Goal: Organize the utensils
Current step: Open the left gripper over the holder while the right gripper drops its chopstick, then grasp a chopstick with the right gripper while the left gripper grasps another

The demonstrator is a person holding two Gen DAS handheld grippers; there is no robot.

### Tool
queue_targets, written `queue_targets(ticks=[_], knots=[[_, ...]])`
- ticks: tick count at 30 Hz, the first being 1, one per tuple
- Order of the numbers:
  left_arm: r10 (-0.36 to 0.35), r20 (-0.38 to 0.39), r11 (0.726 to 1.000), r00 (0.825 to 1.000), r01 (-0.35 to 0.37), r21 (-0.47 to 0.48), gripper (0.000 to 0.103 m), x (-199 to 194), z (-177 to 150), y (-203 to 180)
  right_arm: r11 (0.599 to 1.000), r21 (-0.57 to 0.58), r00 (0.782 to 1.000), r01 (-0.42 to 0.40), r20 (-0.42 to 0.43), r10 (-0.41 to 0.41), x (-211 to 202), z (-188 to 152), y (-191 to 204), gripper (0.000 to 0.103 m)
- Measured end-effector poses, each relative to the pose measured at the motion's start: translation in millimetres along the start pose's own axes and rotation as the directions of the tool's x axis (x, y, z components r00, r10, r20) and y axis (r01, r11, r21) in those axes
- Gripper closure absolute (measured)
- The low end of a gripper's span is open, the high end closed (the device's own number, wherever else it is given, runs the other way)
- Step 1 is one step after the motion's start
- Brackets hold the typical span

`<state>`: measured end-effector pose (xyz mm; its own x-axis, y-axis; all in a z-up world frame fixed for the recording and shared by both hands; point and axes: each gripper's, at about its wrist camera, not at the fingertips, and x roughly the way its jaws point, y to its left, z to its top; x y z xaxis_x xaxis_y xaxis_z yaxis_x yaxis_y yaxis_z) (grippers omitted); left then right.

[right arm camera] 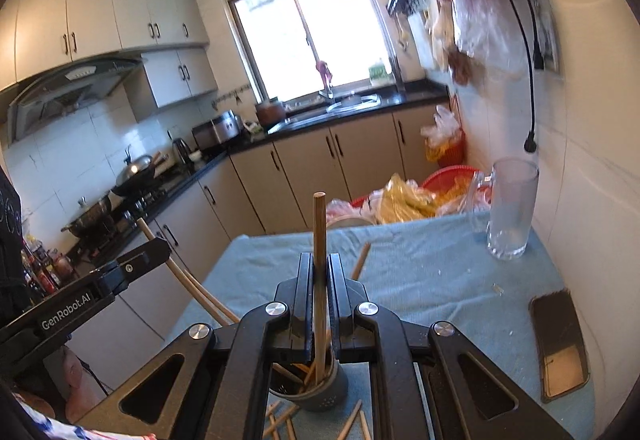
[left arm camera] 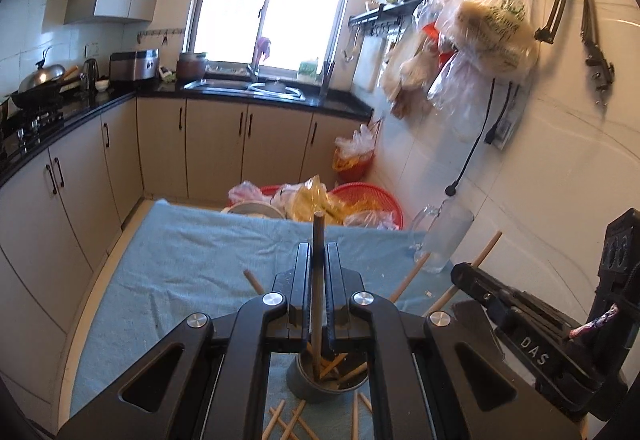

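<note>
Lowering each chopstick into the holder is the step in hand. The left gripper (left arm camera: pixel 319 272) is pinching one upright chopstick (left arm camera: pixel 318 240) between its pressed-together fingers; the stick's lower end reaches down into the grey holder (left arm camera: pixel 320 388) directly beneath the gripper. The right gripper (right arm camera: pixel 320 280) is likewise clamped on a second upright chopstick (right arm camera: pixel 319 224), whose lower end also sits inside the grey holder (right arm camera: pixel 324 396) below it. Several chopsticks already lean inside the holder.

Procedure, as judged from these views:
1. Keep each stick near vertical so its tip clears the sticks already leaning inside.
2. Confirm the tip is well within the rim before parting the fingers; release early and the stick may tip out.
3. Release one gripper at a time, since both work over the same opening and are close together.

Loose chopsticks (left arm camera: pixel 288 424) lie on the blue cloth-covered surface (left arm camera: pixel 180 260) just behind and below the holder, and more lie ahead of the left gripper. A glass mug (right arm camera: pixel 512 208) stands ahead and to the right of the right gripper, well apart.
</note>
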<state>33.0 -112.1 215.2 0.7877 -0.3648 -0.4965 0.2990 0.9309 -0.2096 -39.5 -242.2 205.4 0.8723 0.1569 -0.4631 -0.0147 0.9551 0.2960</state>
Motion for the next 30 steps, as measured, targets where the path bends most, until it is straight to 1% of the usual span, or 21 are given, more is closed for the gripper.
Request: queue_targets(ticks=[5,7,8,9,10,11,12,14,18,23,27,30], knots=[[0.001,-0.014,1.0,1.0,-0.001,-0.029,0.097,0.3,-6.2,6.9,1.0,0.01,0.999,0.005,-0.042,-0.004,15.4,-9.9,-7.5,0.096],[-0.002,-0.01,0.999,1.0,0.002,-0.033,0.096,-4.8,-6.2,8.4,1.0,0.026,0.999,0.004,-0.041,-0.002,15.8,-11.2,-10.8,0.091],[-0.005,-0.007,0.999,1.0,0.005,-0.04,0.093,-8.3,-5.8,9.6,0.999,0.033,0.999,0.003,-0.043,-0.001,15.9,-11.4,-12.1,0.079],[-0.008,-0.004,0.999,1.0,0.007,-0.047,0.089,-11.6,-5.7,10.7,0.999,0.039,0.999,0.003,-0.042,-0.001,15.3,-11.2,-13.7,0.061],[-0.01,-0.001,0.998,1.0,0.01,-0.054,0.08,-15.0,-5.3,11.7,0.999,0.046,0.999,0.005,-0.034,-0.003,12.4,-10.8,-15.5,0.054],[-0.015,0.004,0.998,1.0,0.015,-0.064,0.073,-19.8,-5.0,13.1,0.999,0.046,1.0,0.011,-0.023,-0.009,9.2,-10.2,-15.4,0.052],[-0.02,0.012,0.997,1.0,0.021,-0.072,0.071,-25.2,-4.8,14.4,0.999,0.043,1.0,0.015,-0.017,-0.014,6.4,-9.6,-14.5,0.052],[-0.02,0.027,0.997,0.999,0.022,-0.071,0.071,-36.7,-5.8,15.8,0.999,0.028,1.0,0.024,-0.008,-0.023,-1.6,-8.8,-13.1,0.052],[-0.002,0.055,0.998,0.999,0.005,-0.06,0.069,-60.3,-11.8,18.9,0.999,0.022,0.999,0.035,0.006,-0.035,-20.3,-9.0,-13.4,0.052],[0.041,0.09,0.997,0.995,-0.034,-0.074,0.051,-98.6,-31.1,30.0,0.998,0.023,0.998,0.062,0.017,-0.062,-45.9,-17.4,-18.4,0.047],[0.08,0.092,0.995,0.993,-0.075,-0.06,0.047,-118.8,-51.2,40.1,0.997,0.015,0.997,0.081,-0.01,-0.081,-58.7,-33.2,-25.0,0.043],[0.116,0.062,0.993,0.991,-0.114,-0.031,0.045,-120.5,-70.8,47.5,0.994,0.005,0.992,0.107,-0.072,-0.106,-62.6,-55.5,-35.1,0.041]])
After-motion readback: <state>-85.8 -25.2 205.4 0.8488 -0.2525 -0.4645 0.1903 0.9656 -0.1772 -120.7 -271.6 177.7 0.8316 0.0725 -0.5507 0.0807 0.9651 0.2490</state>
